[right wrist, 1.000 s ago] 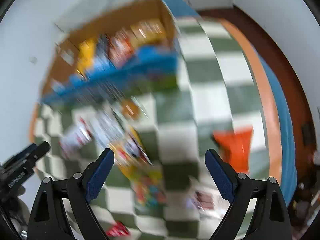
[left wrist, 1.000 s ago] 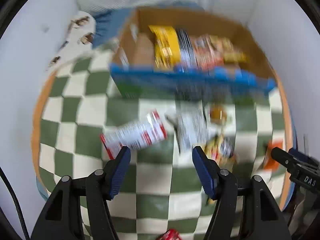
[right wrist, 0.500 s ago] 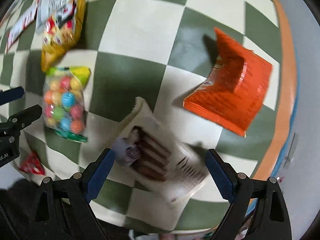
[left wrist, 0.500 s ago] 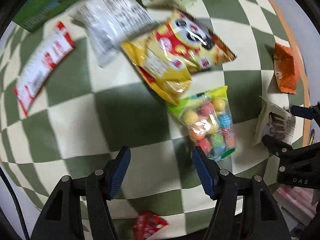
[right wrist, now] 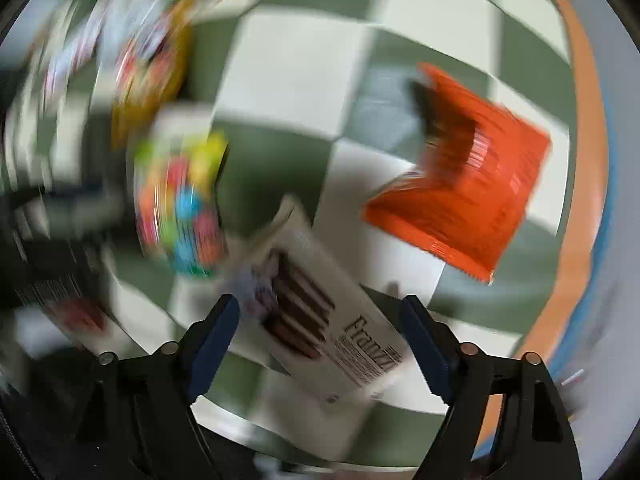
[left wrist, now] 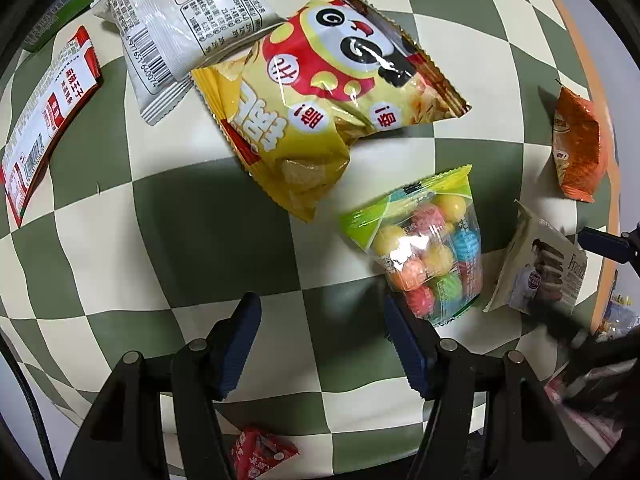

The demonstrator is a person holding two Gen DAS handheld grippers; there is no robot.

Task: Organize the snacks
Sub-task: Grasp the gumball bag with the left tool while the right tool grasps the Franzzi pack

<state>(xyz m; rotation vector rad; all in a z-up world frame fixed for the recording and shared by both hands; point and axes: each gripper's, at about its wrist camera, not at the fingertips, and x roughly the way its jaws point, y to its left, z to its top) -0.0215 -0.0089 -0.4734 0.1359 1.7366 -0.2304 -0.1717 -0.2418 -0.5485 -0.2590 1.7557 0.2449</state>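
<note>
The white wafer packet (right wrist: 320, 320), printed with dark chocolate wafers and black lettering, lies on the green and cream checkered cloth (left wrist: 208, 224), between the fingers of the right gripper (right wrist: 320, 336). Its jaws are closing, but the pads do not press the packet. The left gripper (left wrist: 320, 344) is spread over bare cloth and pinches nothing; the clear bag of coloured candy balls (left wrist: 428, 252) lies just beside its right finger. An orange packet (right wrist: 472, 200) lies apart near the cloth's edge.
</note>
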